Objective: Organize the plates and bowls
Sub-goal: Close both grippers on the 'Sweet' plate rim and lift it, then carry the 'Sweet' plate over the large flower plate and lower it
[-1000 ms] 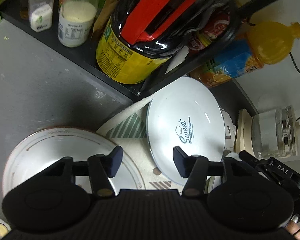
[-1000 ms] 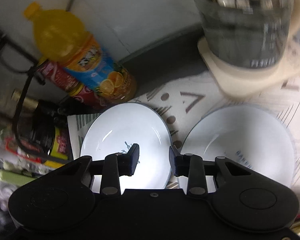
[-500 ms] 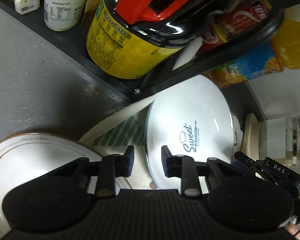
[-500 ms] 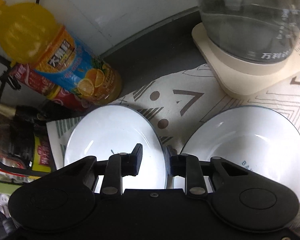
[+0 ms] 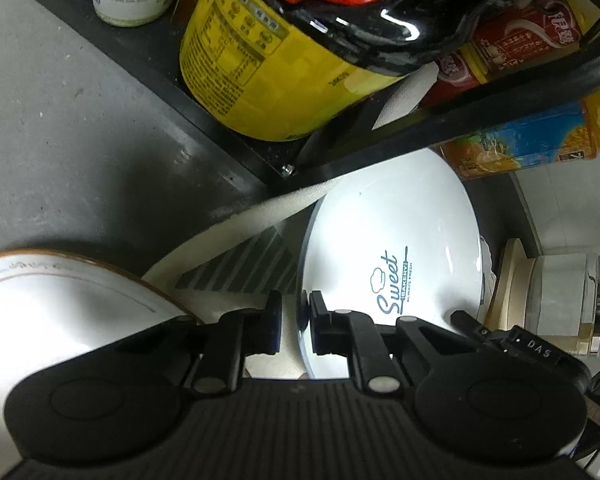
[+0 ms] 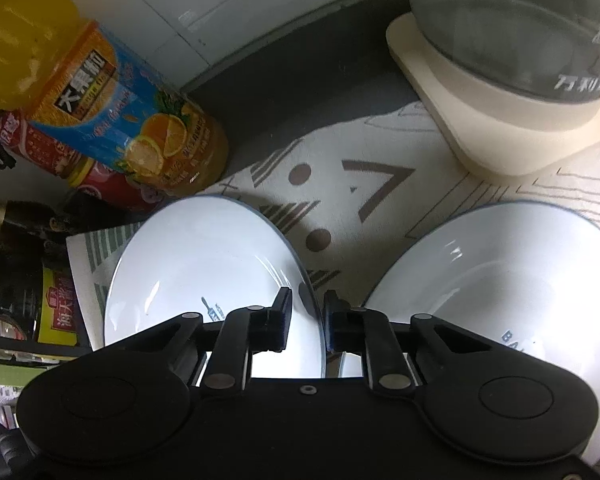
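Note:
A white "Sweet" plate (image 5: 396, 248) lies on a patterned mat (image 5: 236, 264). My left gripper (image 5: 295, 322) is shut on its near left rim. The same plate shows in the right wrist view (image 6: 204, 272), where my right gripper (image 6: 308, 322) is shut on its right rim. A second white plate (image 6: 500, 280) lies to the right of it. A brown-rimmed white plate (image 5: 60, 304) sits at the left on the grey counter.
A black shelf (image 5: 228, 148) holds a yellow canister (image 5: 260, 68) and jars just behind the plate. An orange juice bottle (image 6: 112, 108) and a red can (image 6: 56, 156) stand at the back. A glass kettle on a cream base (image 6: 512, 92) stands at the right.
Both grippers moved forward and closed on opposite rims of the "Sweet" plate. The left jaws went from wide open to pinching the rim.

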`<action>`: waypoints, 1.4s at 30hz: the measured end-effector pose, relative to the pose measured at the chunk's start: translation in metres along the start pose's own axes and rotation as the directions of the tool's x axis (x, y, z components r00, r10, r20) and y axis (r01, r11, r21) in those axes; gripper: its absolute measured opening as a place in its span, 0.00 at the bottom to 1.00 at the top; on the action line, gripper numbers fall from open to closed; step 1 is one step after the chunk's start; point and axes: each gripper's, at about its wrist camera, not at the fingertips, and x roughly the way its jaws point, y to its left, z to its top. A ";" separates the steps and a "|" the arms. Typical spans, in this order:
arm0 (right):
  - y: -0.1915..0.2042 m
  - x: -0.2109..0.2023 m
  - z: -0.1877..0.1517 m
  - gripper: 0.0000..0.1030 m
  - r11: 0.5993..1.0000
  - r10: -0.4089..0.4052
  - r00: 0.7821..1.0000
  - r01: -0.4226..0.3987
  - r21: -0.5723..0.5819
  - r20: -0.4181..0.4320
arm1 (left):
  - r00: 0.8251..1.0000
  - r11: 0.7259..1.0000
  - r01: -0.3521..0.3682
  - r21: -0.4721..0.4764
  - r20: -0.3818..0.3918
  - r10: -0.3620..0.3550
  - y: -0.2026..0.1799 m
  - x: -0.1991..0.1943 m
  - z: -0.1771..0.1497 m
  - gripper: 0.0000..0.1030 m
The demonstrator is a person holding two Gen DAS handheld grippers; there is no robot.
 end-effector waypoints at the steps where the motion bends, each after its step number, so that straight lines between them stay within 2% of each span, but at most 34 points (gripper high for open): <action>1: 0.000 0.000 -0.001 0.16 1.000 0.004 1.000 -0.004 -0.004 0.006 | 1.000 1.000 0.002 -0.002 0.000 -0.002 -0.001 0.001 0.000 0.11; 8: -0.002 0.000 0.001 0.13 0.999 0.028 1.000 -0.028 -0.024 0.012 | 1.000 1.000 0.014 -0.020 0.009 -0.014 0.000 0.004 -0.004 0.07; 11: 0.004 0.000 0.000 0.13 0.998 -0.001 1.000 0.002 -0.069 0.021 | 1.000 0.999 0.012 -0.031 0.013 -0.011 -0.001 0.005 -0.005 0.07; 14: 0.004 -0.002 -0.002 0.12 0.999 -0.007 1.000 0.008 -0.051 0.029 | 1.000 0.999 0.018 -0.041 0.020 -0.017 0.000 0.003 -0.006 0.06; 21: -0.006 -0.020 -0.009 0.07 0.999 0.047 0.998 -0.047 -0.025 0.027 | 0.997 0.997 0.061 -0.043 0.046 -0.059 0.003 -0.014 -0.009 0.05; 24: -0.009 -0.032 -0.013 0.04 0.995 0.102 0.994 -0.101 -0.011 0.043 | 0.996 0.997 0.066 -0.041 0.060 -0.064 0.005 -0.022 -0.013 0.05; 34: -0.015 -0.057 -0.030 0.06 0.986 0.169 0.983 -0.168 -0.015 0.070 | 0.994 0.997 0.071 -0.042 0.082 -0.067 0.010 -0.047 -0.032 0.05; 42: -0.007 -0.079 -0.044 0.07 0.975 0.215 0.973 -0.209 -0.075 0.083 | 0.990 0.995 0.079 -0.056 0.125 -0.072 0.023 -0.077 -0.051 0.05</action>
